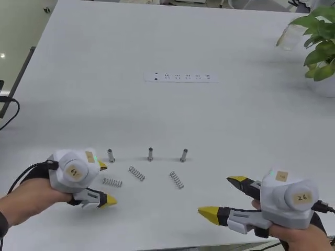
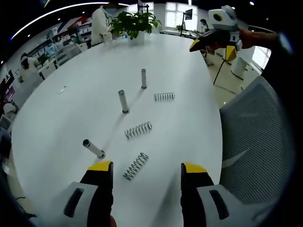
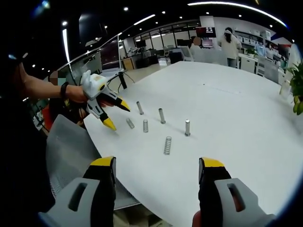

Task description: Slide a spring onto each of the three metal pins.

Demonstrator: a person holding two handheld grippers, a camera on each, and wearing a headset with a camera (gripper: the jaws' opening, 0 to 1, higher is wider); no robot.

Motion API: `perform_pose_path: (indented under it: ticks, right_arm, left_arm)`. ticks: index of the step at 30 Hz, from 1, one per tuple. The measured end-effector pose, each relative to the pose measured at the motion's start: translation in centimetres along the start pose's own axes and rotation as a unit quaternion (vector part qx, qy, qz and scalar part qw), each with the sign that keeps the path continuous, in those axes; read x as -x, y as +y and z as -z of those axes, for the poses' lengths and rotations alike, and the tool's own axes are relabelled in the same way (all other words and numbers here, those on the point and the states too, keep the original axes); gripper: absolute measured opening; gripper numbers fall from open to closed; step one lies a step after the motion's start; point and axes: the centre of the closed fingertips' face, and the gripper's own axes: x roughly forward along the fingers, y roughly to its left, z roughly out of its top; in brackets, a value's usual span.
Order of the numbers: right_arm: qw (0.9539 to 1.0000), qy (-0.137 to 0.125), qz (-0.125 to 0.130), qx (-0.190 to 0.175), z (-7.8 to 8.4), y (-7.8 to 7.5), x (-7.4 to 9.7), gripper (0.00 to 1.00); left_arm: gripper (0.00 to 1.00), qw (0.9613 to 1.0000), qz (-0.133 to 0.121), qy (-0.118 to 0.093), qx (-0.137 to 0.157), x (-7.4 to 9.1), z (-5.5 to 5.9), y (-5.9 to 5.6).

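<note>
Springs [image 1: 137,173] between left tool [image 1: 107,183] and right tool [image 1: 219,195], jaws apart

Right gripper [image 3: 156,163] rises from frame bottom, yellow-tipped jaws wide apart, nothing between them. Beyond, on white table [image 3: 236,109]: three upright metal pins [image 3: 162,116] in a row at frame centre, three springs [image 3: 167,145] lying loose just below them. Left gripper [image 3: 118,117] at centre left, hand-held, jaws parted, tips near the leftmost spring
</note>
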Motion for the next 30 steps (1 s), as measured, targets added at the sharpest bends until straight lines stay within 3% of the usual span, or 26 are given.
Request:
perform_pose_path:
  ticks: [7,19,26,30]
  right_arm:
    - [1.0,0.002,0.001,-0.004,0.0,-0.3,0.0,0.69]
    - [1.0,0.006,-0.002,-0.008,0.3,-0.3,-0.2,0.69]
    - [0.9999,0.006,-0.004,-0.008,0.2,-0.2,-0.3,0.68]
    - [0.9999,0.006,-0.005,-0.008,0.2,-0.2,-0.3,0.68]
  left_arm:
    - [0.46,0.9998,0.005,0.012,0.014,-1.4,1.1,0.4]
    - [0.33,0.999,0.005,0.031,0.031,-2.2,2.8,0.4]
    - [0.23,0.9988,-0.006,0.027,0.039,-2.2,2.6,0.7]
    - [0.15,0.9991,-0.01,0.029,0.029,-2.2,2.6,0.8]
